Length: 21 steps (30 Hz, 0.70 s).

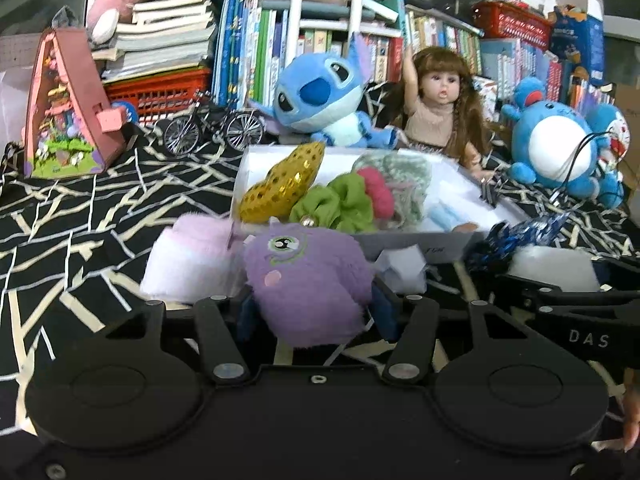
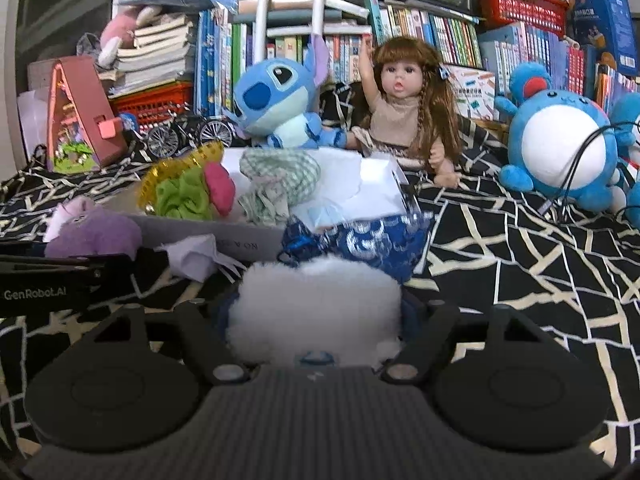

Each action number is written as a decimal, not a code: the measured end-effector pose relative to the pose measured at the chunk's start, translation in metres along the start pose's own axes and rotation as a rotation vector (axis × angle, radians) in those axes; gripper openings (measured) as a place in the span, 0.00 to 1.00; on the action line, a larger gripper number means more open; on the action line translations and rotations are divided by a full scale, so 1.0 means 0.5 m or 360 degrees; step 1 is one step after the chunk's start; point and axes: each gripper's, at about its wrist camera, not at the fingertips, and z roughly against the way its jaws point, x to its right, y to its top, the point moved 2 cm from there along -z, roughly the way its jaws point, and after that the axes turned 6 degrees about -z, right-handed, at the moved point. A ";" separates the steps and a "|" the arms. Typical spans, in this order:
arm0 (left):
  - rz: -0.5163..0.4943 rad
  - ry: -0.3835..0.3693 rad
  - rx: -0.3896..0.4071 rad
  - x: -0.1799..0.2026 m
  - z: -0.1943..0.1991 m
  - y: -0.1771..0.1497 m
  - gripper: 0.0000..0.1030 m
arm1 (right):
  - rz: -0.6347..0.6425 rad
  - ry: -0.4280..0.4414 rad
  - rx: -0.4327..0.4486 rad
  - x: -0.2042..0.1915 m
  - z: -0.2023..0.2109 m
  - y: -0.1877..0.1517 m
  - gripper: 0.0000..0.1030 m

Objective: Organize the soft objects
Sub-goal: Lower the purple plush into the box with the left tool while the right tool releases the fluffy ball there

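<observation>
Black cloth with pale cracked lines covers the surface (image 2: 520, 264). Left gripper (image 1: 310, 304) pinches a fuzzy purple plush (image 1: 308, 280); right gripper (image 2: 316, 312) pinches a white fluffy ball (image 2: 316, 304). Ahead, the crowded white box (image 1: 472, 196) risks spilling.

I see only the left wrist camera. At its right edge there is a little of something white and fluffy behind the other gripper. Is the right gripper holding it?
Observer: Yes. In the right wrist view the right gripper is closed on the white fluffy toy and presses into both of its sides.
Operator: What lies ahead of that toy?
Observer: The blue patterned pouch lies just beyond it on the black patterned cloth, at the near corner of the white box. I cannot tell whether the toy and the pouch touch.
</observation>
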 end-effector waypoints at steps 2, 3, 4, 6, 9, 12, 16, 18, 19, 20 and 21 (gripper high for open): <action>-0.0006 -0.0013 0.0025 0.002 0.010 0.013 0.52 | -0.0002 0.0015 0.0018 -0.002 0.009 0.011 0.74; -0.0009 -0.0018 0.0037 0.002 0.015 0.019 0.52 | -0.0005 0.0020 0.0027 -0.003 0.013 0.016 0.74; -0.0010 -0.0024 0.0044 0.001 0.019 0.025 0.52 | -0.0011 0.0026 0.0036 -0.003 0.018 0.022 0.74; 0.0001 -0.0050 0.0051 -0.001 0.026 0.040 0.52 | -0.0029 0.0035 0.0045 -0.002 0.025 0.032 0.74; 0.0009 -0.0067 0.0060 -0.007 0.031 0.058 0.52 | -0.0059 0.0052 0.0052 0.002 0.031 0.049 0.74; 0.0014 -0.0070 0.0071 -0.014 0.033 0.077 0.52 | -0.0073 0.0060 0.0067 0.005 0.037 0.065 0.73; 0.0030 -0.0092 0.0073 -0.027 0.030 0.102 0.52 | -0.0065 0.0068 0.0088 0.006 0.040 0.089 0.73; 0.0040 -0.0109 0.0068 -0.034 0.023 0.119 0.52 | -0.0065 0.0070 0.0093 0.007 0.038 0.102 0.73; 0.0050 -0.0117 0.0071 -0.038 0.019 0.129 0.52 | -0.0068 0.0072 0.0093 0.008 0.037 0.109 0.73; 0.0058 -0.0123 0.0076 -0.043 0.015 0.139 0.52 | -0.0075 0.0074 0.0090 0.009 0.033 0.117 0.73; 0.0063 -0.0128 0.0077 -0.047 0.010 0.150 0.52 | -0.0082 0.0078 0.0084 0.011 0.030 0.126 0.73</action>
